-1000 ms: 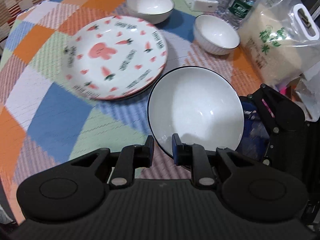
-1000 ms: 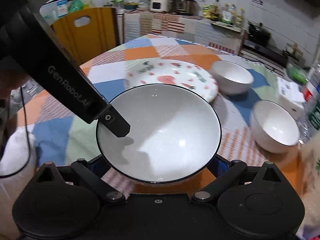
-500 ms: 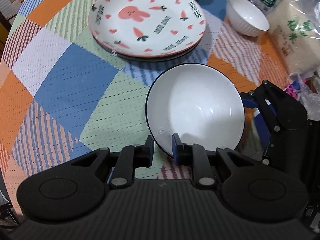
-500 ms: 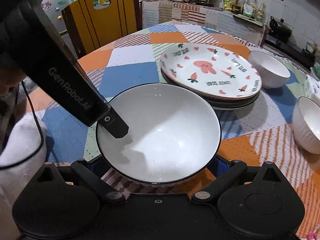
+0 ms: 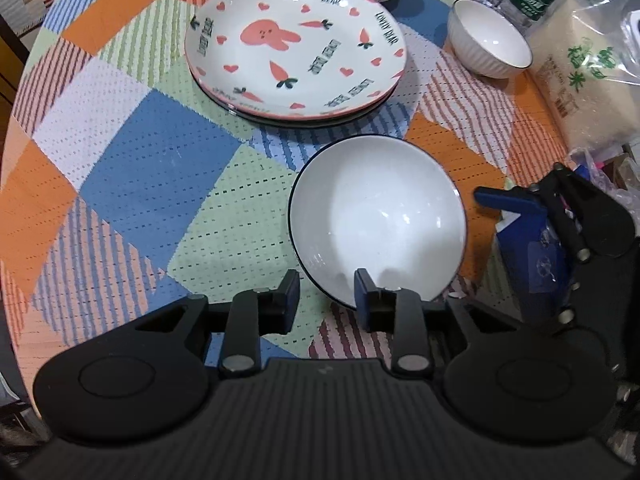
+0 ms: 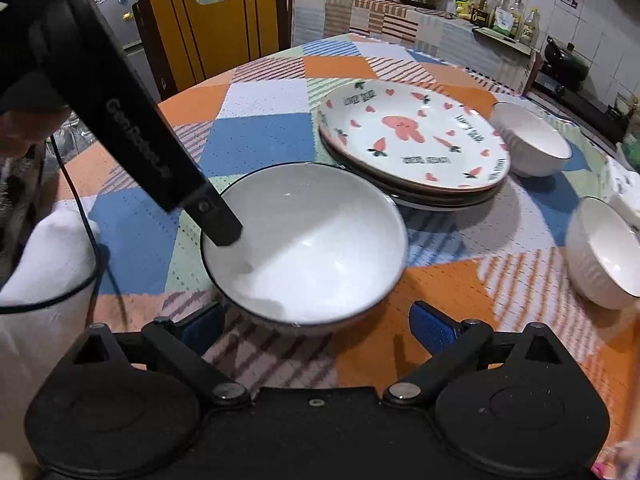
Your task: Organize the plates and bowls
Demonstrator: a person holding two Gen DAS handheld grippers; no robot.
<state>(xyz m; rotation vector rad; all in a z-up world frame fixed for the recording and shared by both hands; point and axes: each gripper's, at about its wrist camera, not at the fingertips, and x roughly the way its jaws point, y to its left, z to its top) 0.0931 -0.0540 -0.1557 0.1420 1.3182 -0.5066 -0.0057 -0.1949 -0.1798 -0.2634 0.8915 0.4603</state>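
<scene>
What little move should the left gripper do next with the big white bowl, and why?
Probably lift the left gripper clear of the big bowl: its jaws stand open astride the rim, and the bowl seems to rest on the tablecloth.

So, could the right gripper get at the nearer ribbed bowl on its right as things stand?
Probably yes: the right gripper is open and empty, and only bare tablecloth lies between it and the nearer ribbed bowl. The black-rimmed bowl sits ahead, not in that path.
</scene>
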